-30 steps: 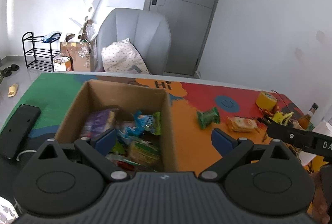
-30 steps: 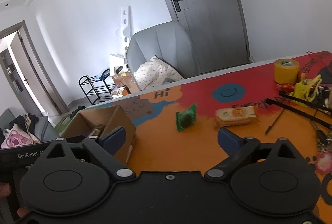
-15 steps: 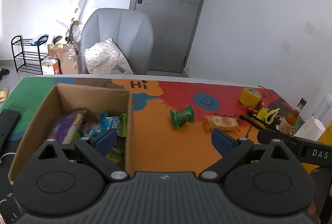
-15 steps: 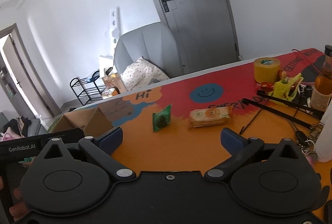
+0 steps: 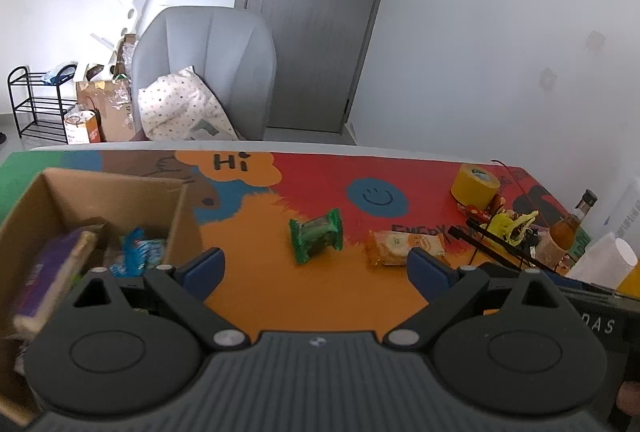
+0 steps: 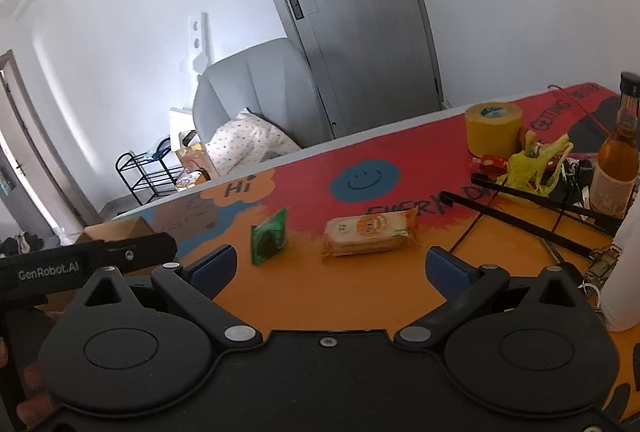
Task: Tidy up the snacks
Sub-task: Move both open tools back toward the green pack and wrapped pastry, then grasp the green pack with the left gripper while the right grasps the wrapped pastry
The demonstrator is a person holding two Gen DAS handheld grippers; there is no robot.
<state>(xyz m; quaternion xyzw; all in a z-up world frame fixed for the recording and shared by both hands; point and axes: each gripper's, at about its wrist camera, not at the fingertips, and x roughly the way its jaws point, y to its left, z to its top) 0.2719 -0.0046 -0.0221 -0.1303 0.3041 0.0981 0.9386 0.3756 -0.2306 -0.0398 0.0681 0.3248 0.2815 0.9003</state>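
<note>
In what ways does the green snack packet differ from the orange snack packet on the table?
The green snack packet is short and nearly square; the orange snack packet is longer and bar-shaped. The green one lies nearer the cardboard box; the orange one lies nearer the yellow tape roll. In the right wrist view the green one looks tilted up on edge, and the orange one lies flat. Both rest on the table, outside the box and ungripped.
</note>
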